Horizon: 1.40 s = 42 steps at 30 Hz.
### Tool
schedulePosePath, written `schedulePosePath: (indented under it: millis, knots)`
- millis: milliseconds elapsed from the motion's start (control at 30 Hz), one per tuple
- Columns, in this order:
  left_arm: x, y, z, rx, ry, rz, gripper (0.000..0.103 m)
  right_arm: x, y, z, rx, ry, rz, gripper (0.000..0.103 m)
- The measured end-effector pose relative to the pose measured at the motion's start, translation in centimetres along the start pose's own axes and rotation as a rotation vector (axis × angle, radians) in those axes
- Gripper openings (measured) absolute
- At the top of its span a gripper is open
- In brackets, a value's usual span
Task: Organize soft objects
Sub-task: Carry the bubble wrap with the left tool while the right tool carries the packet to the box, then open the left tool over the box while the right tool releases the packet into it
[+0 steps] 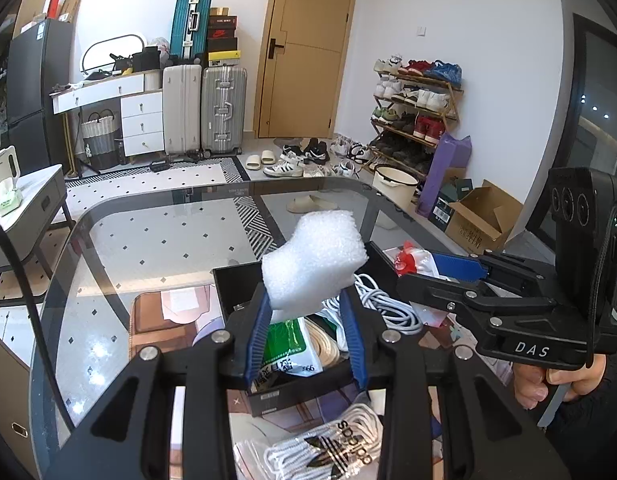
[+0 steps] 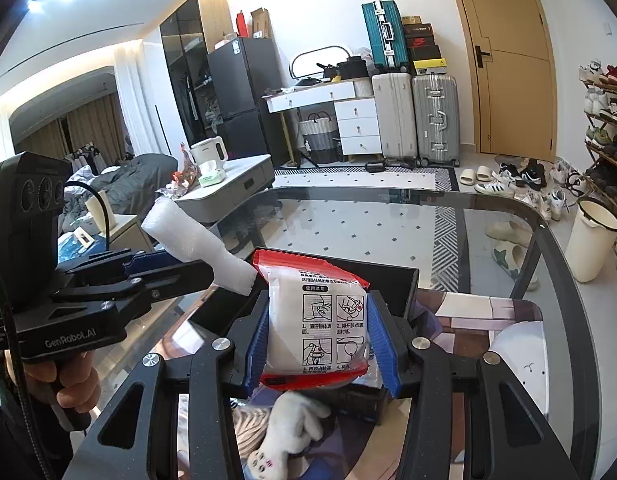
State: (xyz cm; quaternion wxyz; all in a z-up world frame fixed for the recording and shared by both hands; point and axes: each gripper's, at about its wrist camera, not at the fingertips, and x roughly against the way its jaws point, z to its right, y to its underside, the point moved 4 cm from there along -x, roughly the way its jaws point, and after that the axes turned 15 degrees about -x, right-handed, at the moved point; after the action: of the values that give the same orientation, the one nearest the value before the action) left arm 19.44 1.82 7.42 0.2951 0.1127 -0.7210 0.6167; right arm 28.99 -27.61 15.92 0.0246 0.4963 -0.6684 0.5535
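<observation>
Left wrist view: my left gripper (image 1: 308,308) pinches a white foam block (image 1: 314,264), held above the black box (image 1: 244,280) on the glass table (image 1: 148,248). Right wrist view: my right gripper (image 2: 318,340) clamps a red-edged packet (image 2: 314,320) over the same box (image 2: 392,280); a plush toy (image 2: 292,428) lies below.

**Gripper and Hand Status**

Left gripper (image 1: 308,300): raised, jaws closed on a white foam block (image 1: 314,262), which is pinched between the blue pads (image 1: 256,340). The left hand (image 2: 64,384) is wrapped around the grip handle.

Right gripper (image 2: 318,332): raised, jaws closed on a red-edged sachet (image 2: 316,320). The right hand (image 1: 556,380) clasps the handle, finger on the trigger. The two grippers are held side by side.
</observation>
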Motion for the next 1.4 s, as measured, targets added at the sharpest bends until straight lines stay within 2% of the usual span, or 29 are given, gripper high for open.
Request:
schedulePosePath:
  millis: [667,1067,1400]
  knots:
    - [-3.6,0.3,-0.4,-0.005,0.025,-0.065,0.033,-4.9,-1.4,0.4,-0.011,0.001,-0.037,0.046]
    - [-4.2,0.2,-0.9,0.000,0.024,-0.075,0.033,-5.7,-1.5,0.3,-0.008,0.010,-0.042,0.046]
    - [-4.8,0.4,-0.8,-0.002,0.030,-0.086,0.033,-6.3,-1.4,0.4,0.021,0.062,-0.039,0.046]
